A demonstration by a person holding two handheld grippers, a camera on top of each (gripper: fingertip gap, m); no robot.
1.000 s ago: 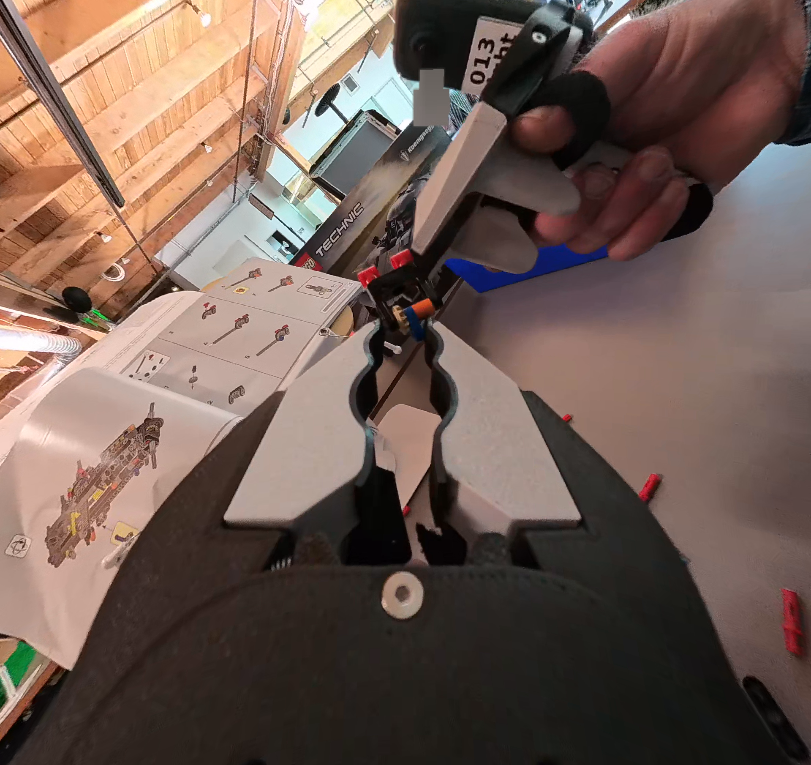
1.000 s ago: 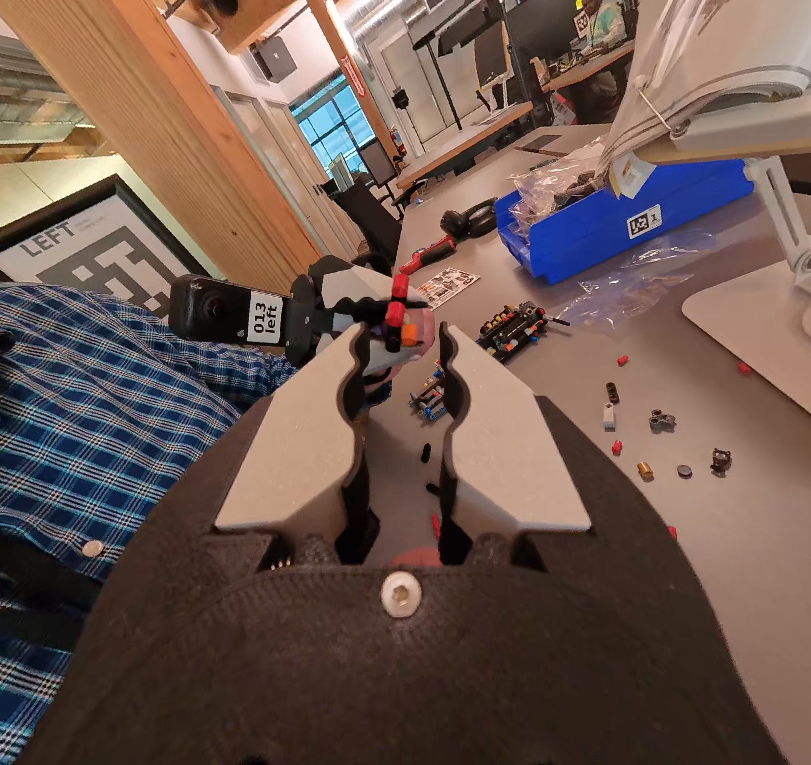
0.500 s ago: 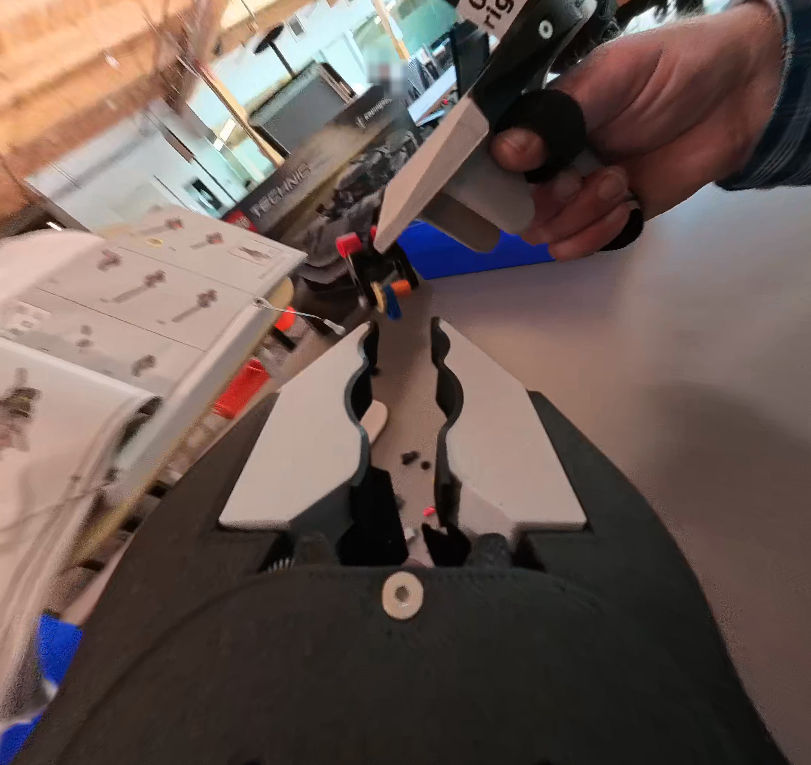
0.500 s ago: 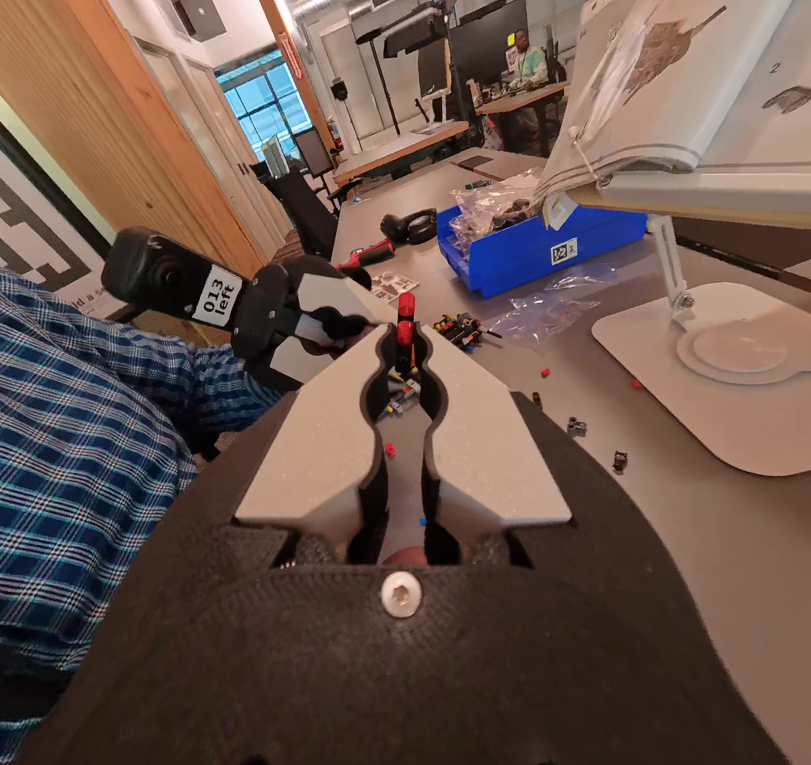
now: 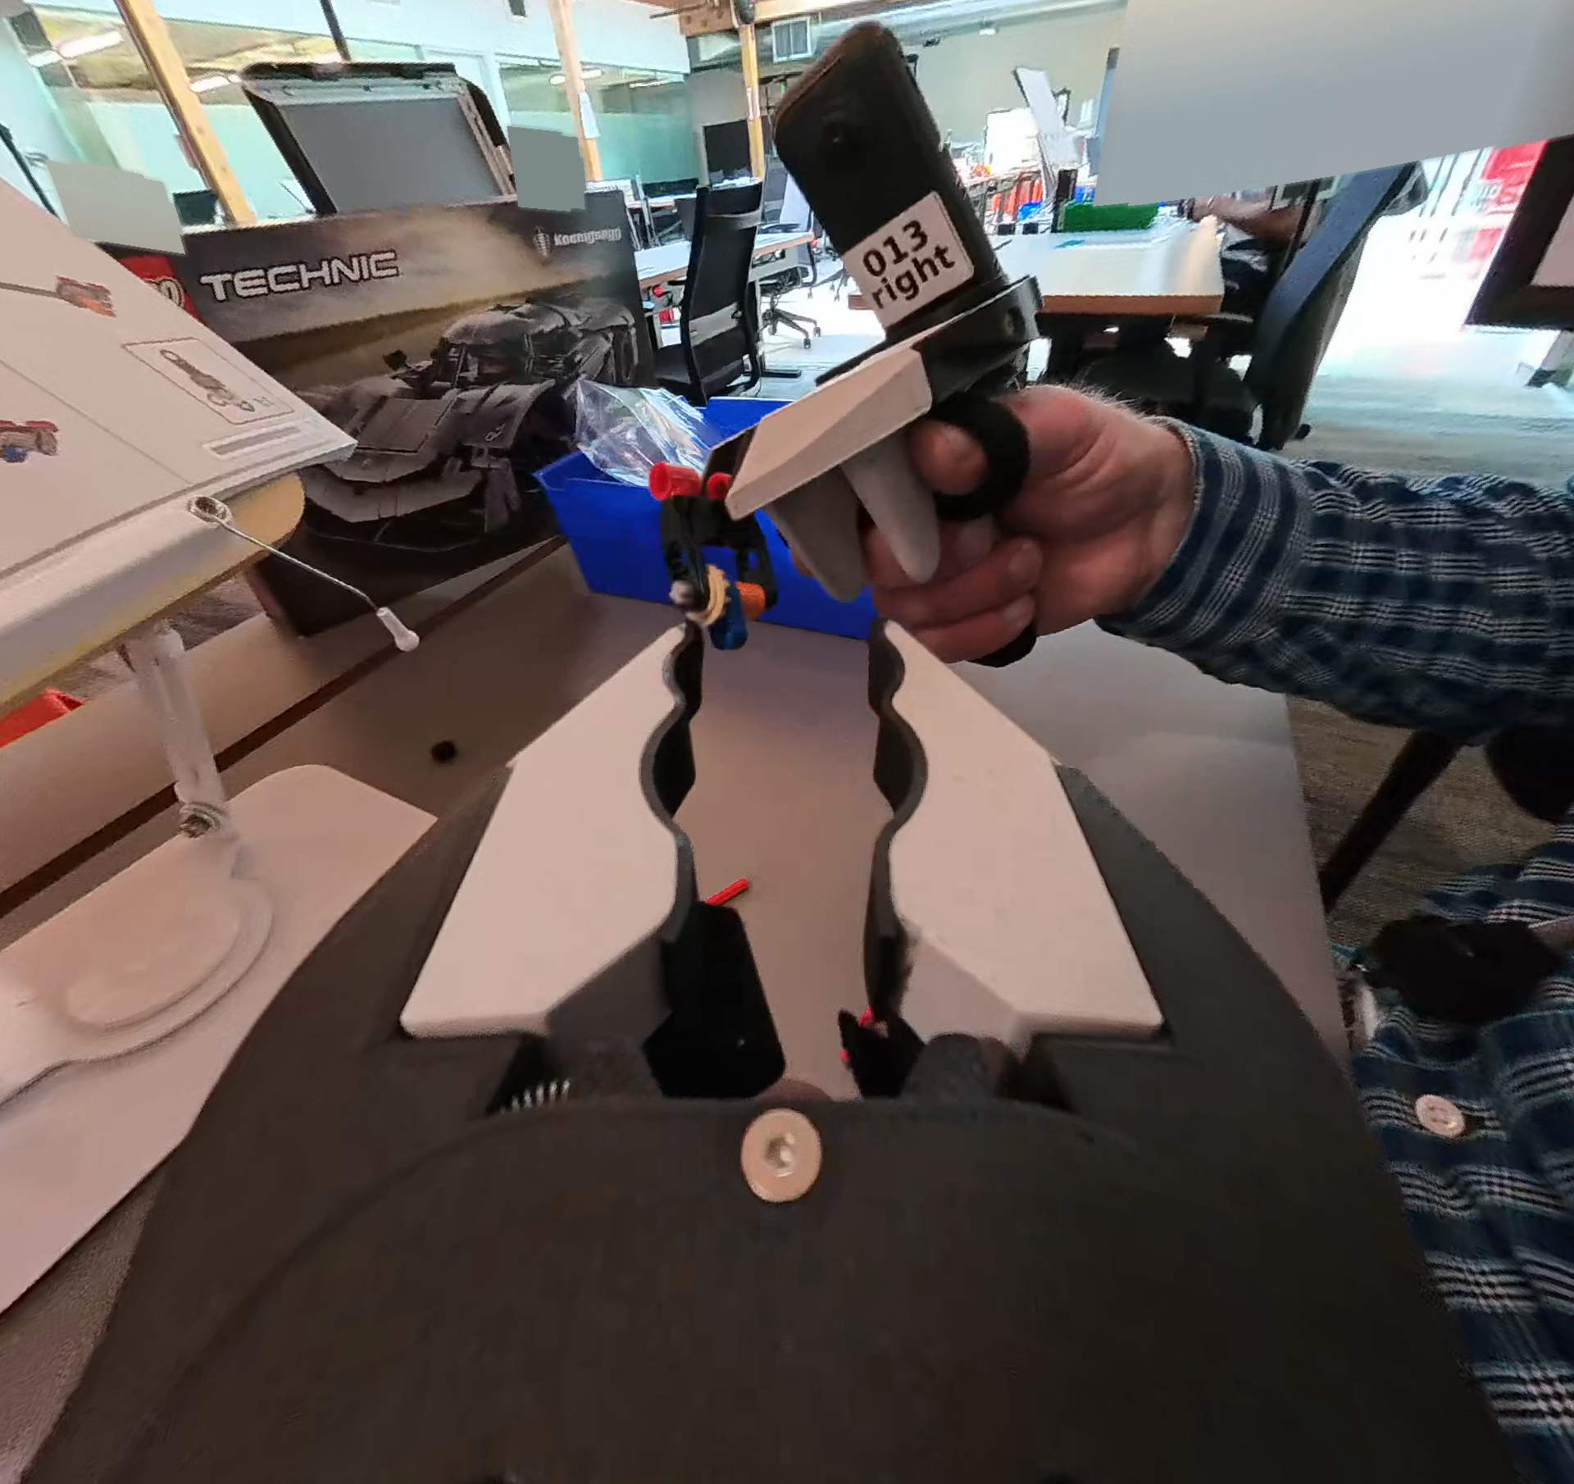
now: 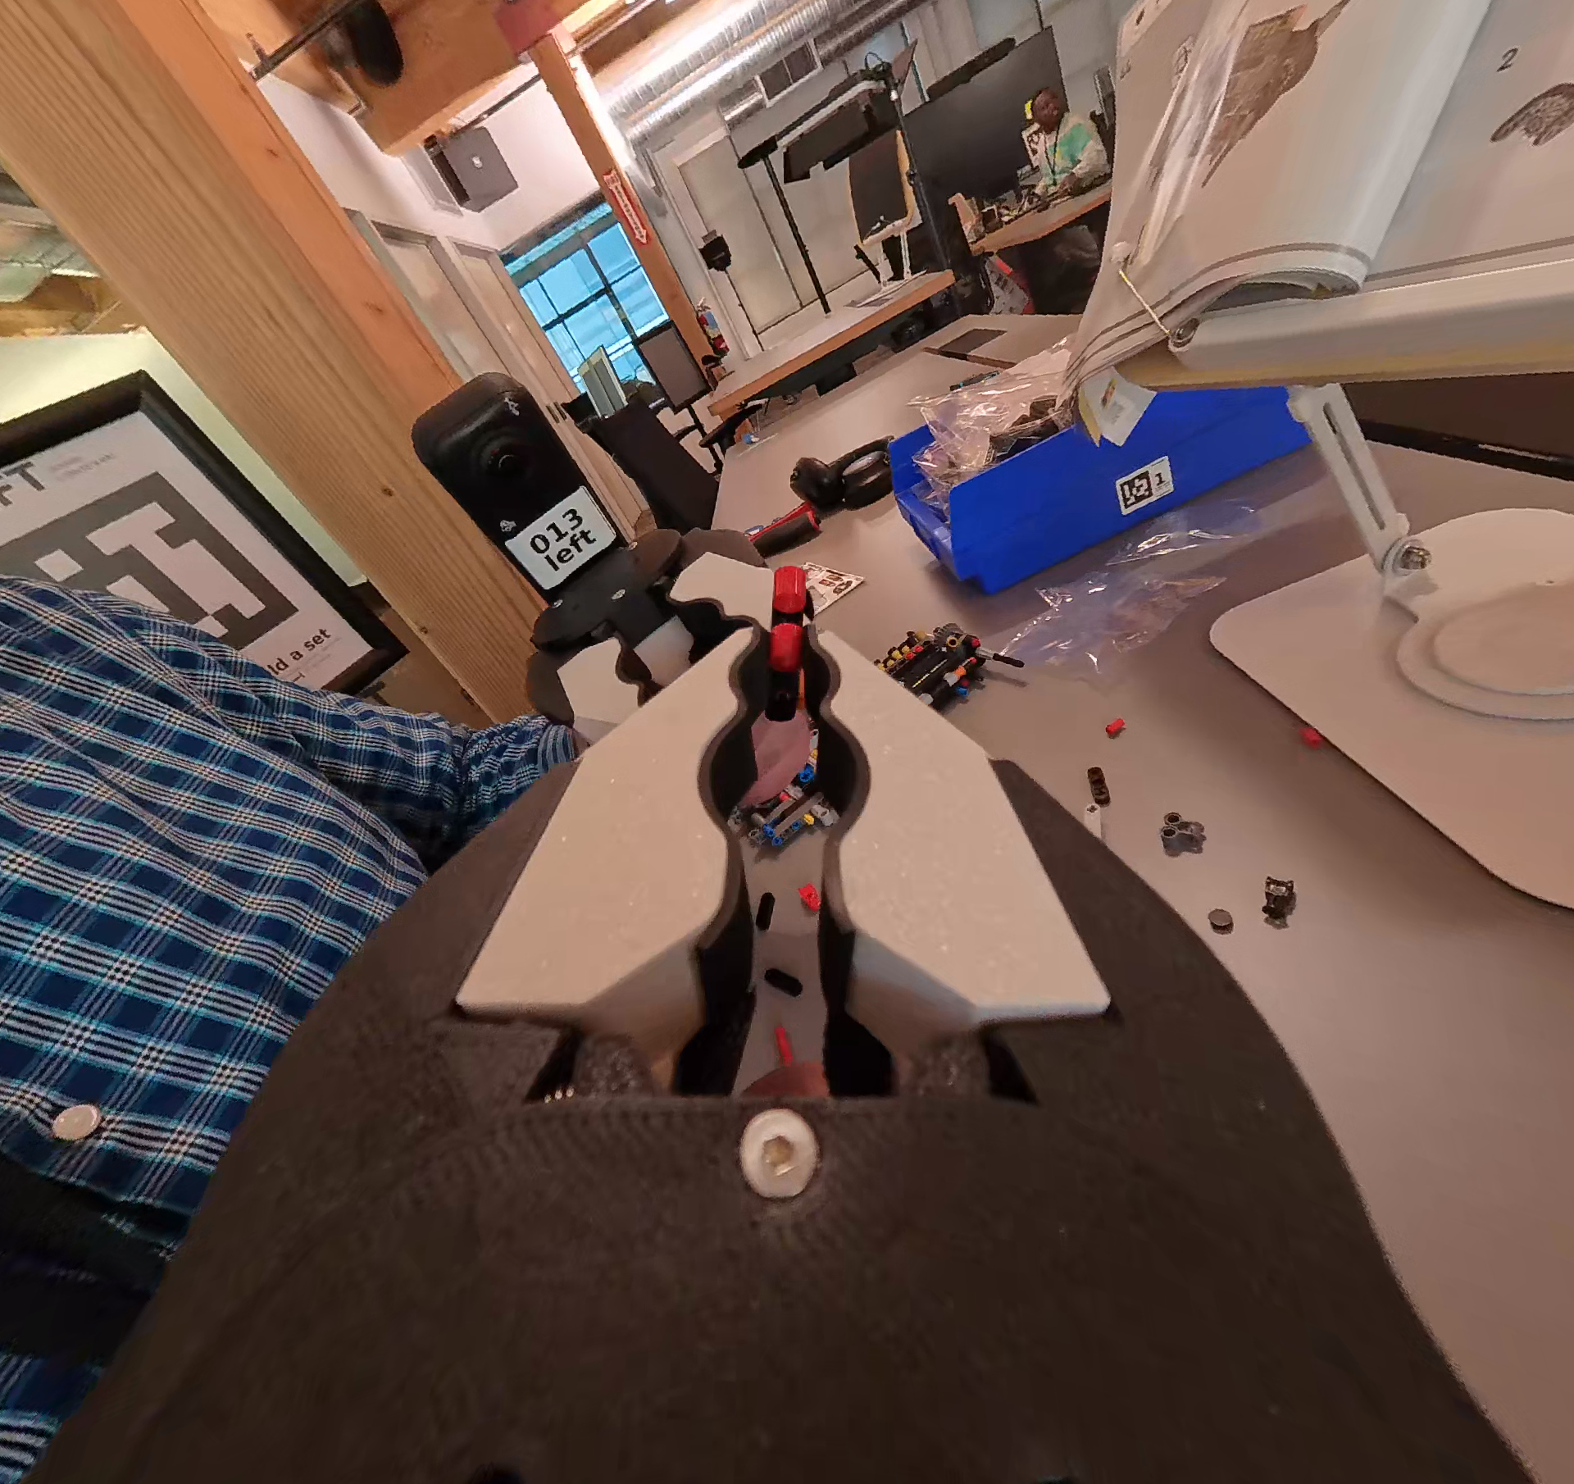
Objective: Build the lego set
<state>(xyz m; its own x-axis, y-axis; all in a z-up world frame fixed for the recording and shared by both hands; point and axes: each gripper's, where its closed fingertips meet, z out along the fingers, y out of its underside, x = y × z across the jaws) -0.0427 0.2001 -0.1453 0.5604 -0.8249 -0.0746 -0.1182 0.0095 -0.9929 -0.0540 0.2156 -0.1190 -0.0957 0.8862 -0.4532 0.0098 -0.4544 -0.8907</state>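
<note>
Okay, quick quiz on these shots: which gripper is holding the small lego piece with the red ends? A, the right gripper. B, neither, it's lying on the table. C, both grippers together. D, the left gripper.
A: the right gripper is shut on the small lego assembly, held up off the table, while the left gripper stands open and empty just below it.

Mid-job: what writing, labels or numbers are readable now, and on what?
Wording withheld; bearers only.
White sticker on camera, left wrist view: legible.
White sticker on camera, right wrist view: legible.
Set box: brand lettering legible.
Blue bin tag: legible.
Poster: cropped.
Booklet: mostly too small.
</note>
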